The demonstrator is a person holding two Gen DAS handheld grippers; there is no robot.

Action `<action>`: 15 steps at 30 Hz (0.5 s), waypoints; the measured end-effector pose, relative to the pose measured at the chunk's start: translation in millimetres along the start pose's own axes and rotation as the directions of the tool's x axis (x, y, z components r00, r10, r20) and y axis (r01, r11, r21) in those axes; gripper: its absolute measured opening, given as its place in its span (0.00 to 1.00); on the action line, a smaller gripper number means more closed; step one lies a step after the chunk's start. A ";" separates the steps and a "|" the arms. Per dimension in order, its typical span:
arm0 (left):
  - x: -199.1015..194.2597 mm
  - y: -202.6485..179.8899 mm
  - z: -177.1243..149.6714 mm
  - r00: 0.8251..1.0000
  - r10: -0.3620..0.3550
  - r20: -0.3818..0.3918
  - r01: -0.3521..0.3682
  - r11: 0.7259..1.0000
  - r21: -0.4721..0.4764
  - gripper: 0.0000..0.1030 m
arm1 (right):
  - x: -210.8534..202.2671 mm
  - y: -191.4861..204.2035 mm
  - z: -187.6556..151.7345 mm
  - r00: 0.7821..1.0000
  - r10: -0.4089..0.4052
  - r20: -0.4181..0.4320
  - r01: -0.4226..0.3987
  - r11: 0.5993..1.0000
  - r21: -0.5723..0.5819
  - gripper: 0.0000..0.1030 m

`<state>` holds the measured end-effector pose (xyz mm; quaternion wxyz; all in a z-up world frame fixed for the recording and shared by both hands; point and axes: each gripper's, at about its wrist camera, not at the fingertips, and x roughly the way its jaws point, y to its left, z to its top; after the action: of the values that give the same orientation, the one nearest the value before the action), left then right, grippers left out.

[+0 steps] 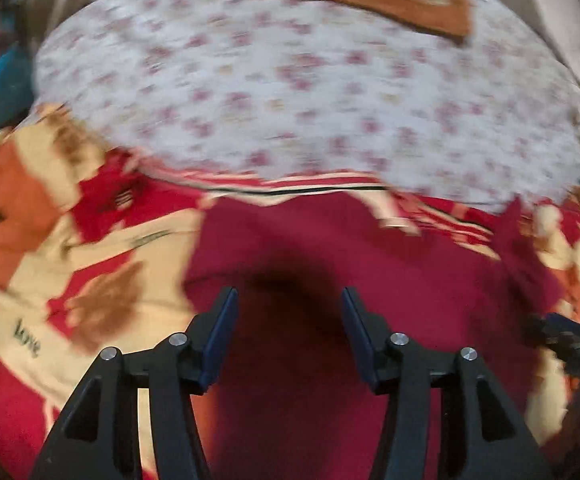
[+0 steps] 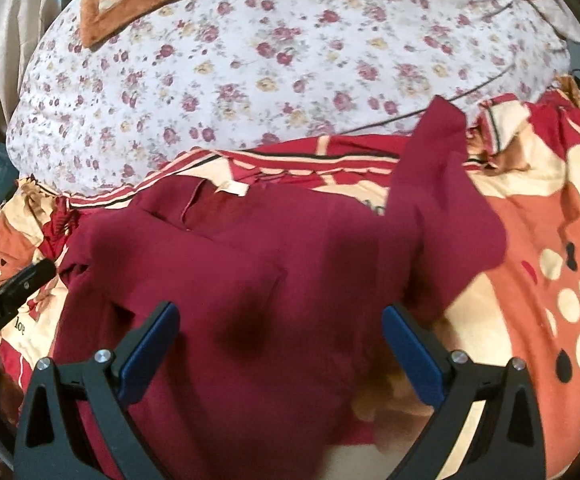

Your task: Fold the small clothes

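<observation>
So through the left wrist view my left gripper (image 1: pixel 290 300) hangs apart, empty, over the maroon top (image 1: pixel 330 248) on the blanket (image 1: pixel 90 240). Through the right, my right gripper (image 2: pixel 282 316) gapes empty above it; one sleeve (image 2: pixel 438 160) sticks out, so folding looks barely begun.

Left wrist view: heavy motion blur, worst on the quilt (image 1: pixel 290 92) at 12 o'clock. Right wrist view: sharper, soft toward the rim. Both: even, bright daylight; dark round fisheye corners; edges bowed. Soft dark shadow on the shirt (image 2: pixel 250 332) near centre.
</observation>
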<state>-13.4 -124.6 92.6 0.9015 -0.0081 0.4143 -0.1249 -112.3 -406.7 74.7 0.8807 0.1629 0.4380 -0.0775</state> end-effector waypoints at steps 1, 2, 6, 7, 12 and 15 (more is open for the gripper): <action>5.0 10.7 -1.8 1.000 0.021 -0.010 -0.021 0.999 -0.028 0.31 | 5.1 3.5 1.8 1.000 0.022 -0.012 -0.022 1.000 0.000 1.00; 11.7 21.9 -3.9 0.999 0.039 -0.028 -0.041 0.997 -0.063 0.31 | 8.9 5.5 2.6 0.999 0.030 -0.024 -0.030 1.000 0.001 1.00; 30.0 44.3 -10.5 0.995 0.093 -0.042 -0.097 0.990 -0.102 0.31 | 26.9 9.0 4.7 0.998 0.001 -0.059 -0.002 1.000 -0.012 1.00; 35.3 46.3 -11.6 0.991 0.123 -0.047 -0.127 0.988 -0.088 0.31 | 30.3 7.9 4.8 0.998 -0.025 -0.054 0.024 0.999 -0.022 1.00; 58.7 52.8 -9.1 0.963 0.262 -0.066 -0.265 0.963 -0.045 0.31 | 60.3 -2.5 6.8 0.993 -0.026 -0.114 0.026 1.000 -0.001 0.74; 66.4 60.9 -11.2 0.963 0.251 -0.095 -0.258 0.963 -0.076 0.31 | 67.9 10.7 6.9 0.997 -0.004 -0.079 -0.004 0.996 -0.094 0.46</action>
<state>33.0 -80.0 28.6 0.8906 0.0108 0.4546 0.0102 -63.1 -398.8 26.9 0.8694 0.1244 0.4755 -0.0504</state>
